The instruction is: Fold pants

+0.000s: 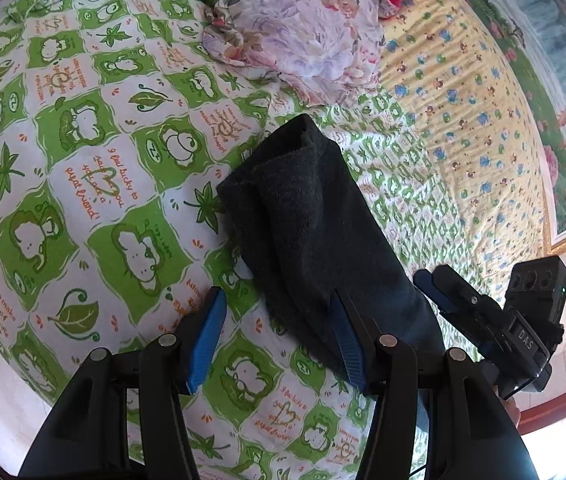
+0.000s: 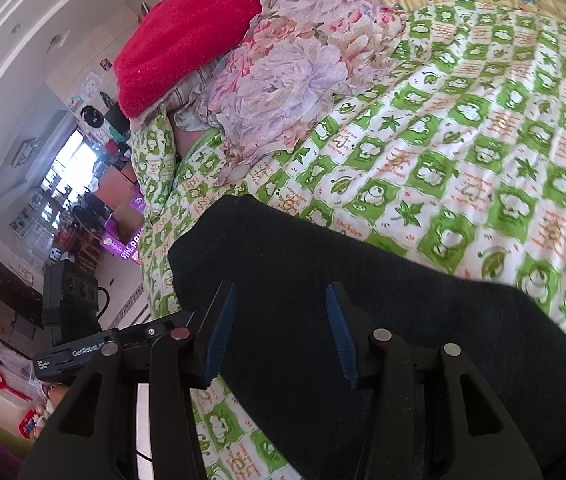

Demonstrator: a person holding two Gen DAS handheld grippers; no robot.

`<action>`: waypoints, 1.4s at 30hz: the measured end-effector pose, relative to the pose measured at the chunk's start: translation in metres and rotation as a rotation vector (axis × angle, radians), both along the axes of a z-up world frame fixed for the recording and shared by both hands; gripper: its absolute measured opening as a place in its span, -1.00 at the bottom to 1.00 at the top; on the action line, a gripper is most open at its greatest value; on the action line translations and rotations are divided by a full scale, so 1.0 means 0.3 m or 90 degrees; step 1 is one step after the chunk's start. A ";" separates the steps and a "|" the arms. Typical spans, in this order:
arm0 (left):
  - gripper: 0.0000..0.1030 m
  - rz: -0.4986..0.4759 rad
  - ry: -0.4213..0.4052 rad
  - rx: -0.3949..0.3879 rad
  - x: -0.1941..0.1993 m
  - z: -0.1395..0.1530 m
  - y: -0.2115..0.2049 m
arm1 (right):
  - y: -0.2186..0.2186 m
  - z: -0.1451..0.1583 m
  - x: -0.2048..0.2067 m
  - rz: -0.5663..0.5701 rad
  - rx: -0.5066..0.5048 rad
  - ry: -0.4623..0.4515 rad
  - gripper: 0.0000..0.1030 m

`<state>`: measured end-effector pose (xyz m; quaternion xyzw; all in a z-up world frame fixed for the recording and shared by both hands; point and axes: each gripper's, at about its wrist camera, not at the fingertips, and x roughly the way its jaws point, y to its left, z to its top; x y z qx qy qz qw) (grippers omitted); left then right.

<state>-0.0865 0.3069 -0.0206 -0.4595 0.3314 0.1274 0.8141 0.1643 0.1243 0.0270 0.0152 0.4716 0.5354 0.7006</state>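
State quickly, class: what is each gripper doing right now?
Left gripper: open, holding nothing, beside the dark pants.
Right gripper: open, holding nothing, over the dark pants.

Your pants [image 1: 307, 220] are dark, fuzzy fabric, folded into a long narrow bundle. They lie flat on the bed, one end showing layered folds.

Bed [image 1: 83, 160], bright window [image 2: 71, 156] beyond
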 end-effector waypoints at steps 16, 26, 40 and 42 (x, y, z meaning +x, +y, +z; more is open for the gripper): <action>0.06 0.022 -0.004 -0.037 0.071 -0.030 0.060 | 0.373 -0.057 0.118 0.191 -0.084 -0.021 -0.06; -0.12 0.019 0.008 -0.009 0.124 -0.030 0.072 | 0.512 -0.096 0.090 0.285 -0.125 -0.039 -0.13; -0.61 -0.033 -0.039 0.061 0.152 0.136 -0.034 | 0.270 0.052 0.085 0.198 0.023 -0.001 -0.56; -0.61 -0.047 -0.058 0.068 0.161 0.179 -0.065 | 0.215 0.091 0.083 0.181 0.046 -0.008 -0.56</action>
